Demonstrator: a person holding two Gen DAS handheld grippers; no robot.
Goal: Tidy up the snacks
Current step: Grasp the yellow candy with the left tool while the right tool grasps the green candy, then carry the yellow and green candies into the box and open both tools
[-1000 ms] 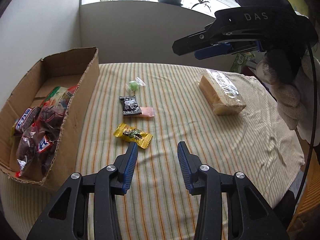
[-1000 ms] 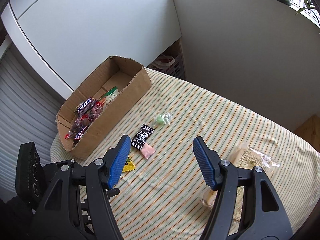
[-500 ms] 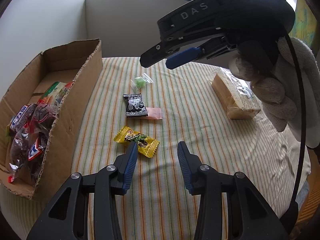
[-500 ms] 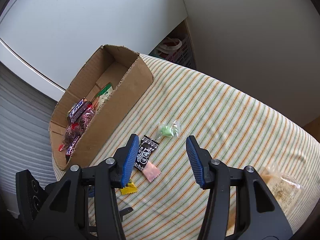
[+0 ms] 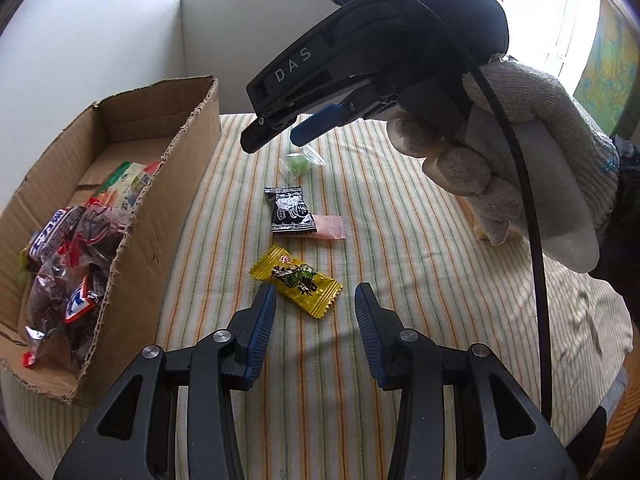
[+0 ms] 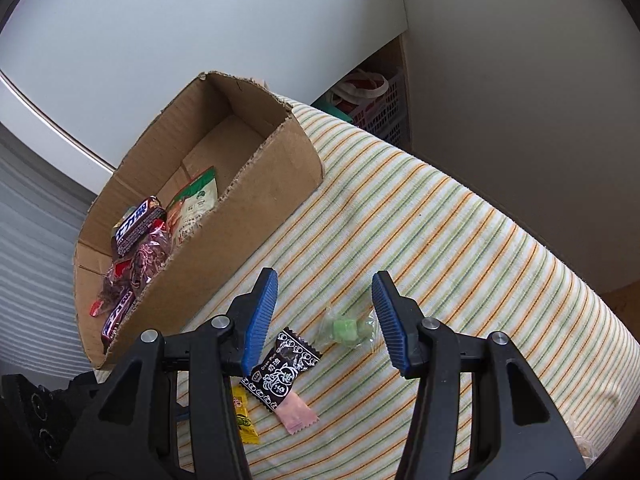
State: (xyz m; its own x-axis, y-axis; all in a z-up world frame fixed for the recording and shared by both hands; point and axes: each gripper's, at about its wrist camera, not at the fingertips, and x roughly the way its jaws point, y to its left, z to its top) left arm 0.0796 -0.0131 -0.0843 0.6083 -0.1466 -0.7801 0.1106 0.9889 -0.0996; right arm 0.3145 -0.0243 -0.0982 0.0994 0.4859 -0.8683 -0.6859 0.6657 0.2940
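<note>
A cardboard box (image 5: 176,184) (image 6: 256,216) holding several snack packets sits at the table's left. On the striped cloth lie a green candy in clear wrap (image 5: 298,164) (image 6: 346,330), a black packet (image 5: 290,210) (image 6: 282,372), a pink packet (image 5: 330,227) (image 6: 298,416) and a yellow packet (image 5: 296,282) (image 6: 244,420). My left gripper (image 5: 315,300) is open, just short of the yellow packet. My right gripper (image 6: 324,284) (image 5: 276,134) is open, held above the green candy.
The table is round with a striped cloth (image 5: 400,264); its edge falls away at the right and front. A laundry basket (image 6: 372,100) stands beyond the table by the wall. The gloved hand (image 5: 520,168) hides the bread pack at the right.
My right gripper has swung left and down over the green candy. My left gripper has moved forward toward the yellow packet. Both stay open.
</note>
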